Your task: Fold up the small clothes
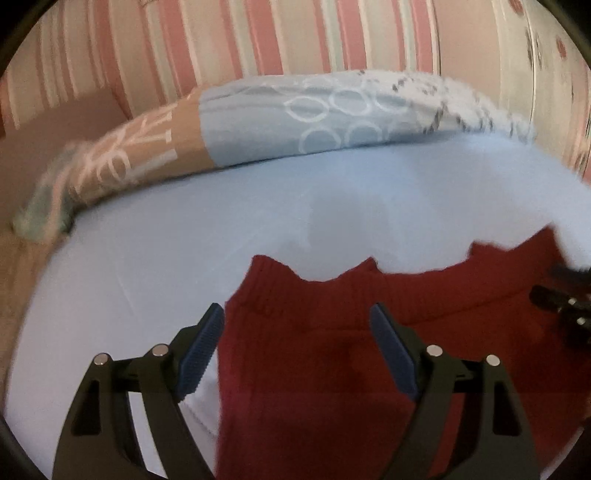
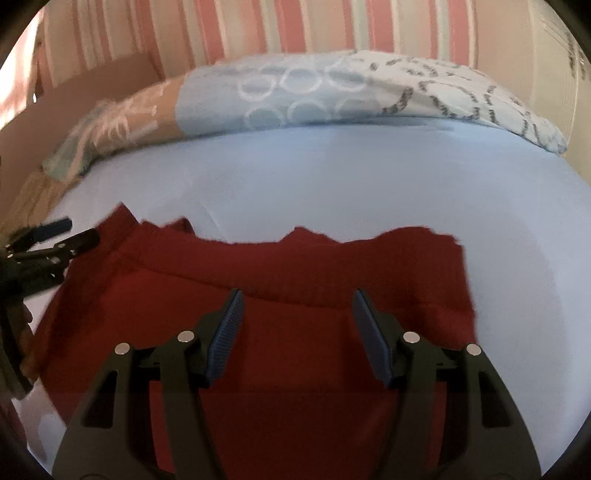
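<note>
Far left, beyond the sheet, a patterned pillow lies along the striped wall. Left gripper: jaws wide apart, nothing clamped; left pad over bare sheet, right pad above red knit. The garment, a small dark-red ribbed piece, lies flat on the pale-blue sheet, near the close edge of the bed, well apart from the pillow. Its far edge is uneven, with ribbed cuffs or hems poking out; a layer appears to be doubled over along a crease across the middle, so at least one fold looks made. Cannot tell garment type. Right gripper: jaws also parted, hovering over the cloth, pads gripping nothing. Judgement: mid-task; both tools free between folds. Left to do: another fold or two, edges squared.
</note>
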Available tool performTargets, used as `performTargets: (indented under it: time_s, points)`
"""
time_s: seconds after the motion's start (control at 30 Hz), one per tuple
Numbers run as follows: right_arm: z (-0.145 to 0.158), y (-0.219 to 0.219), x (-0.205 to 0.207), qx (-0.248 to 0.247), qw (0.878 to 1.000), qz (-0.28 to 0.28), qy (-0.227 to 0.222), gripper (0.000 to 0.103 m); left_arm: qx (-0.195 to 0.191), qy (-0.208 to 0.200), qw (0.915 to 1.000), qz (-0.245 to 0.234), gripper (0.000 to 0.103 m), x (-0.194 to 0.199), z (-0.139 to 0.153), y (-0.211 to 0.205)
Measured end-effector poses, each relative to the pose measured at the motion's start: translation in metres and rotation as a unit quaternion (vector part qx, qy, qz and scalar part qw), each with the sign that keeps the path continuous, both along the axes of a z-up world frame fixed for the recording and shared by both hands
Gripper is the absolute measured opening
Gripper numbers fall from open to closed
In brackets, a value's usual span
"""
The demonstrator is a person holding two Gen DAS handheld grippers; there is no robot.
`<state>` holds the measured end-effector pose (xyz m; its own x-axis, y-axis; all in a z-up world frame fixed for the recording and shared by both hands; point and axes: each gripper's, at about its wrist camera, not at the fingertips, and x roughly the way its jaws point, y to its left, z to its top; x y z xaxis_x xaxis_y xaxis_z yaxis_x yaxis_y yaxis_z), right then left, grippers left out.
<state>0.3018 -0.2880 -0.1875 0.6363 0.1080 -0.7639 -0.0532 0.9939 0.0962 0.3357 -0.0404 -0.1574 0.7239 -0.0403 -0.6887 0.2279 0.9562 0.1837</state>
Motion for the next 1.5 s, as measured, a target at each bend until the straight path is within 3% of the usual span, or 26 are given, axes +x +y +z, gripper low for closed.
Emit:
performTargets:
  time_s: [0.1, 0.2, 0.3, 0.47, 0.57, 0.63, 0.73, 0.83, 0.97, 1.07, 1.23, 1.33, 1.5]
  points:
    - [-0.016, -0.008, 0.010, -0.002, 1.000, -0.005, 0.022, 0.062, 0.017, 0.022, 0.9991, 0.032, 0.082, 0.014, -0.027, 0.011]
    - [-0.013, -0.020, 0.011, -0.006, 1.000, -0.023, 0.015, 0.062, -0.020, 0.053, 0.9960, 0.070, 0.083, 0.023, -0.040, 0.043]
    - [-0.013, -0.044, 0.008, 0.021, 0.998, -0.061, 0.012, 0.062, -0.029, 0.055, 0.9939, 0.091, 0.086, 0.022, -0.040, 0.063]
    - [-0.020, -0.054, 0.004, 0.042, 0.997, -0.061, 0.003, 0.062, -0.003, 0.042, 0.9961, 0.078, 0.087, 0.015, -0.043, 0.058]
    - [-0.017, -0.055, -0.001, 0.062, 0.997, -0.054, -0.006, 0.065, -0.027, 0.033, 0.9967, 0.069, 0.086, 0.009, -0.038, 0.063]
    - [-0.003, -0.054, -0.012, 0.061, 0.997, -0.046, -0.014, 0.069, -0.034, 0.023, 0.9975, 0.057, 0.086, 0.005, -0.028, 0.063]
    - [0.026, -0.044, -0.046, 0.038, 0.997, -0.039, -0.046, 0.082, -0.031, 0.007, 0.9990, 0.032, 0.086, -0.022, -0.006, 0.057]
    - [0.039, -0.031, -0.090, 0.021, 0.997, -0.044, -0.054, 0.084, -0.040, 0.017, 0.9989, 0.016, 0.086, -0.053, 0.002, 0.054]
    - [0.024, -0.011, -0.144, -0.012, 0.999, -0.034, -0.035, 0.084, -0.040, 0.048, 0.9981, 0.003, 0.086, -0.099, -0.011, 0.056]
    - [0.004, -0.006, -0.159, -0.020, 0.999, -0.026, -0.006, 0.083, -0.028, 0.072, 0.9970, 0.007, 0.086, -0.118, -0.031, 0.060]
    - [-0.018, -0.018, -0.164, 0.004, 0.998, -0.049, 0.026, 0.080, -0.061, 0.109, 0.9919, 0.023, 0.089, -0.121, -0.051, 0.076]
    - [-0.022, -0.024, -0.163, 0.027, 0.997, -0.061, 0.028, 0.080, -0.062, 0.106, 0.9921, 0.023, 0.092, -0.121, -0.053, 0.077]
    - [-0.021, -0.021, -0.164, 0.021, 0.998, -0.057, 0.028, 0.081, -0.063, 0.104, 0.9922, 0.029, 0.095, -0.121, -0.056, 0.078]
